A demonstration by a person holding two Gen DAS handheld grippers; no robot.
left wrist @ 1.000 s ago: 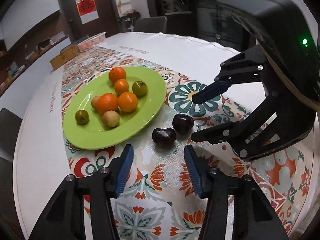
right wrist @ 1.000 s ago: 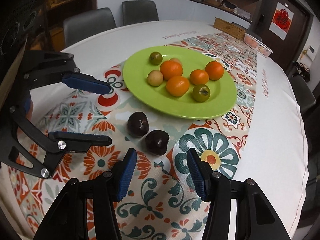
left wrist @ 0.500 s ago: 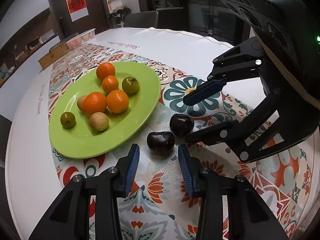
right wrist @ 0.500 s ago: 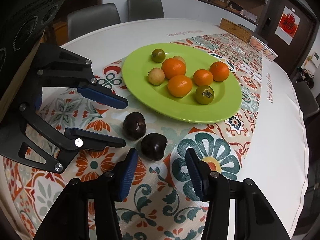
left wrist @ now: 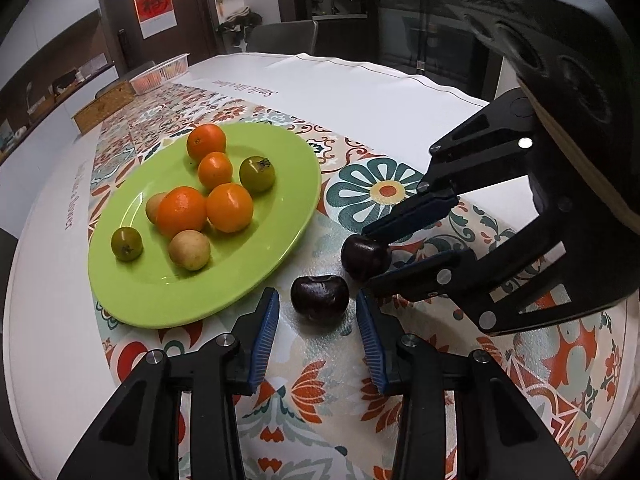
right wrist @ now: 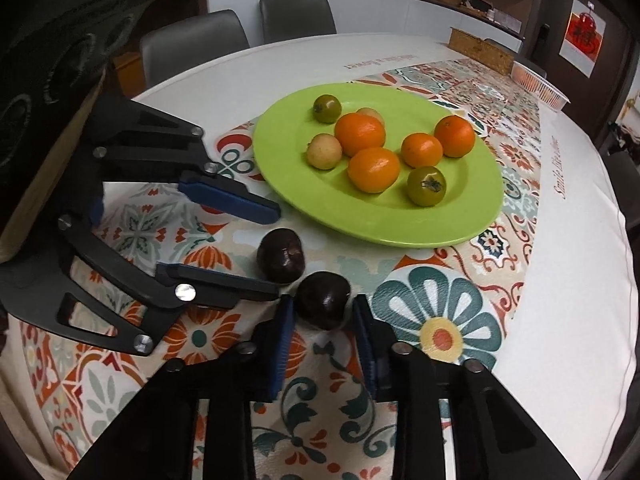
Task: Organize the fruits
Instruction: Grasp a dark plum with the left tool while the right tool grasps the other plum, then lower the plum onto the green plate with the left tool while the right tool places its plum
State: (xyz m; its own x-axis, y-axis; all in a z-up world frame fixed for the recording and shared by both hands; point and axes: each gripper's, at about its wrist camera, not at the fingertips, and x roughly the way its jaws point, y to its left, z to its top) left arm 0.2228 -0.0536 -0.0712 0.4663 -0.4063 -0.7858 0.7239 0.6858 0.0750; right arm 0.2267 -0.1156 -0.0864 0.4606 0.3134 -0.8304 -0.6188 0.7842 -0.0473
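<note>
Two dark purple fruits lie on the patterned cloth beside a green plate (left wrist: 132,296) (right wrist: 472,224) that holds several oranges and small green and tan fruits. My left gripper (left wrist: 316,312) (right wrist: 272,248) is open, its blue pads on either side of one dark fruit (left wrist: 319,296) (right wrist: 281,255). My right gripper (right wrist: 323,312) (left wrist: 376,258) is open around the other dark fruit (right wrist: 323,299) (left wrist: 365,256). The two grippers face each other, fingertips close together.
A wooden box (left wrist: 104,106) (right wrist: 482,50) and a clear tray of small fruits (left wrist: 162,74) (right wrist: 540,84) stand at the far end of the table. Grey chairs (right wrist: 192,42) ring the round table. The table edge curves close on my right side.
Both grippers have moved forward and narrowed. Each dark fruit, formerly ahead of the fingertips, now sits between a pair of pads.
</note>
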